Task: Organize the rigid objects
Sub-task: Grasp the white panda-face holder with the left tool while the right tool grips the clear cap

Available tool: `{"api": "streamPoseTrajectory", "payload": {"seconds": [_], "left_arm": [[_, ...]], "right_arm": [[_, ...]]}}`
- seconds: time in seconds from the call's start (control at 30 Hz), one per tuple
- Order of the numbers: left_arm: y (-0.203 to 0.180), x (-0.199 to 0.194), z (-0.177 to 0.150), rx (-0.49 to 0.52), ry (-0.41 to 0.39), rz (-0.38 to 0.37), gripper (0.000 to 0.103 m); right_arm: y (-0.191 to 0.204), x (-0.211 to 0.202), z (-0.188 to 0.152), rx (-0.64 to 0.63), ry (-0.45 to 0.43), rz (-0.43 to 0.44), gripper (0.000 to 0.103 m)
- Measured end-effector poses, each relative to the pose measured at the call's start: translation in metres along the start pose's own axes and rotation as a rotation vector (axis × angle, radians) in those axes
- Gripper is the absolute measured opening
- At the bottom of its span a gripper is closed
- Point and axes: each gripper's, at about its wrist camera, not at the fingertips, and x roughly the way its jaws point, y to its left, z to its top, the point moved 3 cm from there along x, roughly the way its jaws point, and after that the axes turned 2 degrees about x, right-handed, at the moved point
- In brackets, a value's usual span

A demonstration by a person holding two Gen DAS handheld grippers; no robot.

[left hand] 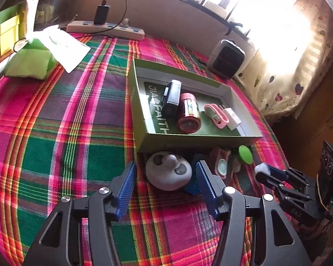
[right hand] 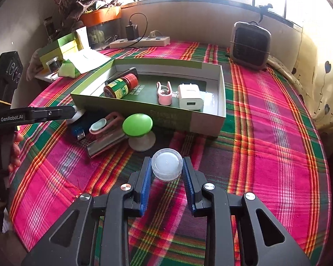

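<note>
**Small jar clamped, panda-faced object framed by wide jaws**

Blue-padded fingers fill the bottom of each view. At the lower centre of the right wrist view, the right gripper (right hand: 167,173) is seen clenched on a small translucent round jar (right hand: 167,167), the pads pressed to its sides, above the plaid cloth (right hand: 266,137). A slip is judged likely, since the jar wall is smooth and round and only a narrow band is pinched; a tilt on the way to the green box (right hand: 222,82), seen at centre frame, could let it roll out.

In the left wrist view the left gripper (left hand: 166,177) is held wide apart, with the grey panda-faced object (left hand: 168,170) between its fingers; contact cannot be told. Closing could nudge the blue item (left hand: 192,187) lying just beside it at lower centre, or push things against the box wall.
</note>
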Motion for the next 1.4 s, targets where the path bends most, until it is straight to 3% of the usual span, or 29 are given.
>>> {"api": "streamPoseTrajectory", "payload": {"seconds": [0.5, 0.67, 1.4], "left_arm": [[-0.007, 0.008, 0.005, -0.001, 0.003, 0.072, 0.054], [-0.008, 0.008, 0.004, 0.004, 0.003, 0.110, 0.048], [-0.006, -0.008, 0.002, -0.018, -0.025, 0.095, 0.048]], "right_arm": [[-0.009, 0.000, 0.000, 0.016, -0.009, 0.026, 0.028], [-0.009, 0.000, 0.000, 0.019, -0.008, 0.035, 0.028], [-0.009, -0.007, 0.003, 0.022, -0.026, 0.038, 0.028]]}}
